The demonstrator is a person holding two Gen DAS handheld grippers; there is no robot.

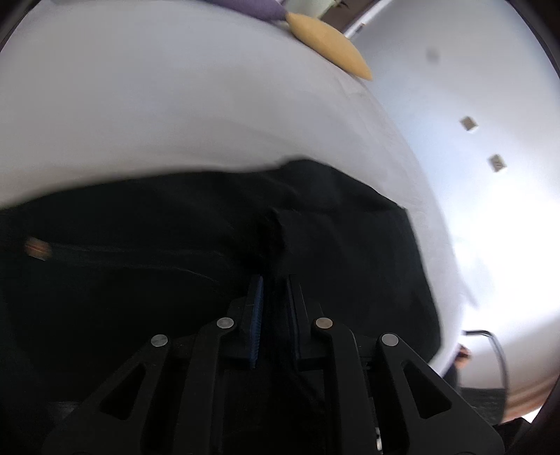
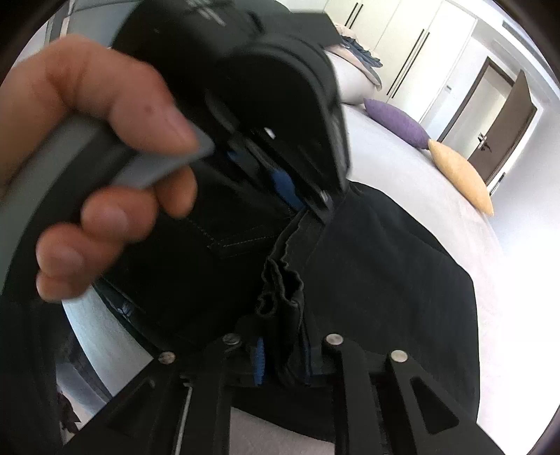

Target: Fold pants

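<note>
Seen along the left gripper (image 1: pixel 274 280): clenched, with a dark ridge of the pants (image 1: pixel 140 280) pinched between the blue pads (image 1: pixel 257 308). Left of the fingers, a small orange tag (image 1: pixel 35 248) sewn to the cloth, too blurred to read. Ahead of the fingertips, the cloth's far edge against the pale bed (image 1: pixel 175 105). Farther ahead and to the right, a purple cushion (image 1: pixel 252 7) and a yellow cushion (image 1: pixel 329 45), well apart from the pants.

Seen along the right gripper (image 2: pixel 281 344): to the left and above the fingers, a hand (image 2: pixel 105 157) wrapped around the other tool's handle. Faint pale marks on that tool's body, unreadable. Just ahead of the fingertips, a pocket seam (image 2: pixel 238 241) in light thread. Between the right fingers, a bunched, ruffled edge of cloth, gripped. Both tools close together, on the same ridge. To the right of the fingers, the rest of the pants spread flat on the bed.

Judged from this: early to middle of the job. Looks like one edge gathered and lifted for a fold, not yet laid over. Left to do, probably: carrying the edge across, laying it down, smoothing, then any further fold. No brand name or legible writing anywhere.
</note>
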